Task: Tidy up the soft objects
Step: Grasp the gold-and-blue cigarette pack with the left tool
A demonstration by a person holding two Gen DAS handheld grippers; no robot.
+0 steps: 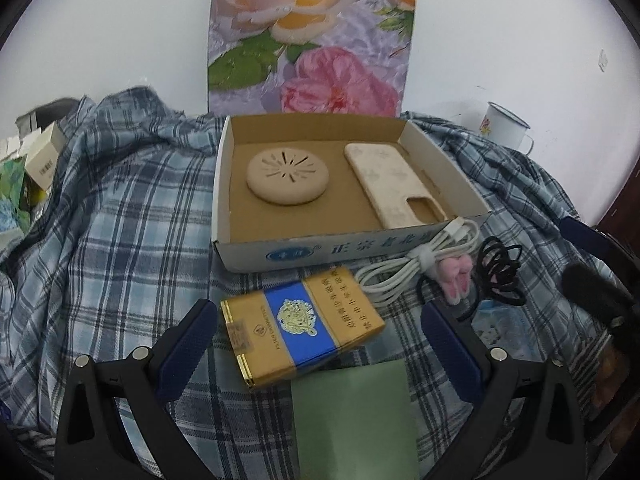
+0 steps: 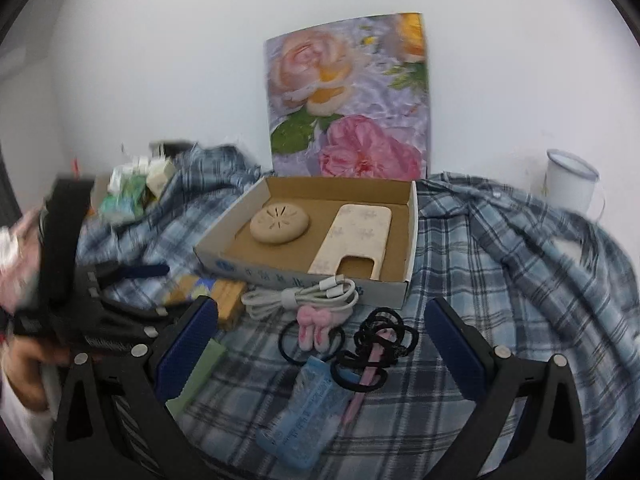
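A shallow cardboard box [image 1: 460, 168] [image 2: 412, 240] on a plaid cloth holds a round beige pad [image 1: 287, 176] [image 2: 280, 224] and a beige phone case [image 1: 394, 186] [image 2: 356, 236]. In front lie a coiled white cable [image 1: 424, 260] [image 2: 304, 300], a pink bunny hair tie [image 1: 454, 280] [image 2: 316, 328], black hair ties [image 1: 500, 268] [image 2: 384, 336], a gold and blue packet [image 1: 300, 328] and a green pad [image 1: 356, 420] [image 2: 200, 372]. My left gripper [image 1: 316, 348] is open around the packet. My right gripper [image 2: 320, 340] is open above a blue pouch [image 2: 304, 412].
A floral board [image 1: 312, 36] [image 2: 348, 100] leans on the white wall behind the box. An enamel mug [image 1: 506, 128] [image 2: 572, 184] stands at the right. Small boxes [image 1: 40, 156] [image 2: 132, 188] are piled at the left. The plaid cloth [image 1: 128, 220] [image 2: 500, 260] is rumpled.
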